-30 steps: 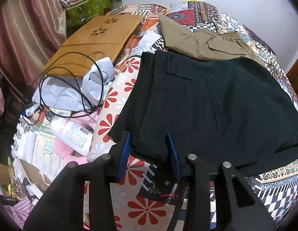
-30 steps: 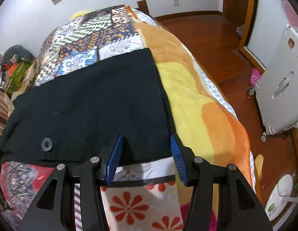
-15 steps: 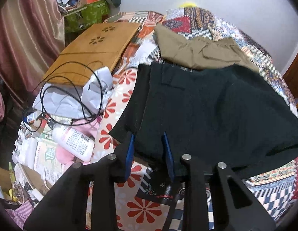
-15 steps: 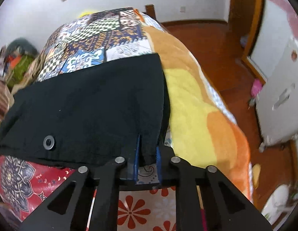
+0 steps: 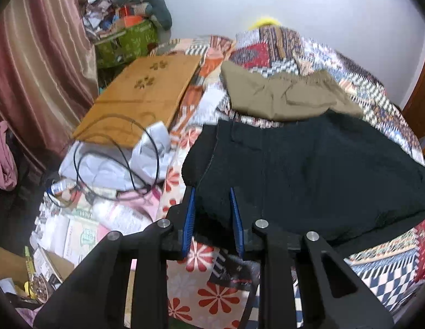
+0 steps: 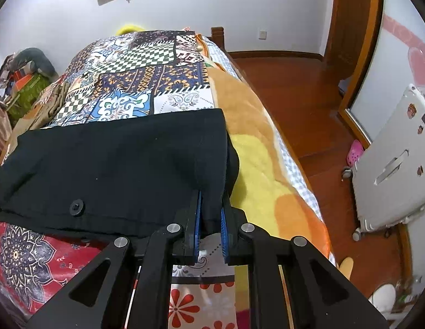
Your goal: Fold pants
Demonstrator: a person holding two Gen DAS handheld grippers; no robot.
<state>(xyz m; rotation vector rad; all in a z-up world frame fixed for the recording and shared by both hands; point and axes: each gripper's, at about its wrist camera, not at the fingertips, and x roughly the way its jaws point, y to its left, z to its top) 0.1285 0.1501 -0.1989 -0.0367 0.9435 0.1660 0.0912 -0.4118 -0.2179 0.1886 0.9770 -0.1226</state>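
Where both tools pinch, soft black pants [image 5: 308,175] bunch on patchwork.

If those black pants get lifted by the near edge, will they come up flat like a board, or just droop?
Probably droop: the black pants already sag between the right gripper and the left gripper, whose jaws are closing on the hem. The thick-looking fabric suggests some weight. Its matte, fuzzy surface likely won't slip from the pads.

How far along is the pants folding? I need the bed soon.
Done: black pants lie spread flat on the bed. In hand: right gripper pinches one near corner; left gripper is closing on the other. Left: the fold itself. Tan pants lie behind.
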